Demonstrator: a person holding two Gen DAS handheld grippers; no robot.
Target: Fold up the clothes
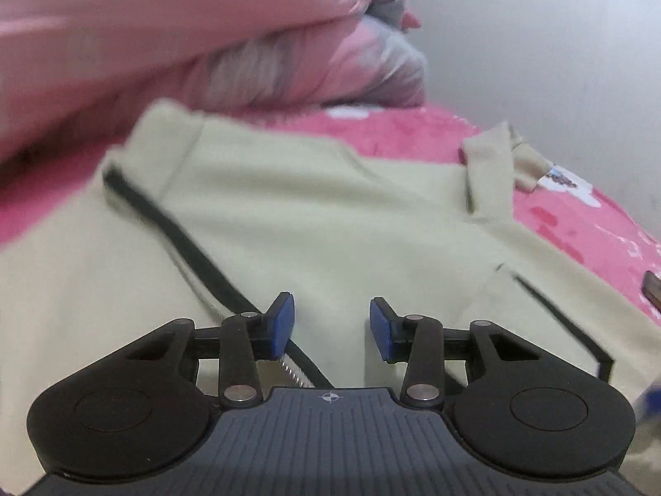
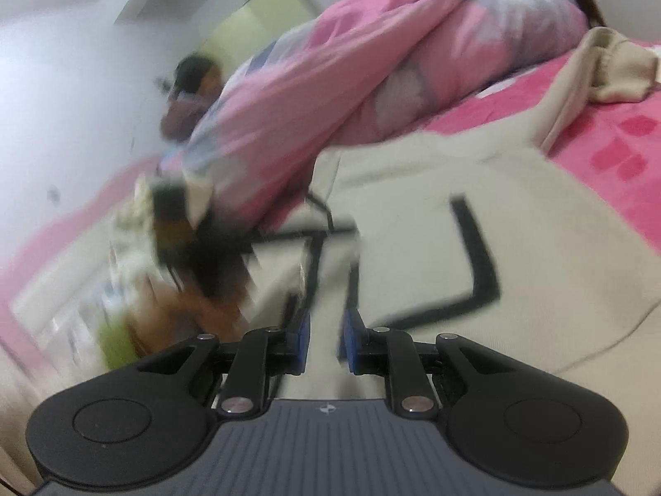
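Note:
A cream zip-up jacket (image 1: pixel 330 215) with black trim lies spread on the pink bed sheet (image 1: pixel 586 223). My left gripper (image 1: pixel 332 326) hovers over its front beside the black zipper line (image 1: pixel 181 244), jaws open, with nothing between the blue pads (image 1: pixel 283 326). In the right wrist view the same jacket (image 2: pixel 413 223) fills the middle. My right gripper (image 2: pixel 324 339) is nearly closed, and a black-trimmed cream fold (image 2: pixel 330 273) runs up from between its pads. One sleeve (image 2: pixel 578 82) trails off to the far right, its cuff bunched.
A rumpled pink and grey duvet (image 2: pixel 330 82) lies heaped along the far side of the bed. A person (image 2: pixel 190 87) shows blurred behind it, by the white wall (image 1: pixel 537 41). A dark and orange blur (image 2: pixel 186 248) moves at the left. A small dark object (image 1: pixel 652 289) lies at the bed's right edge.

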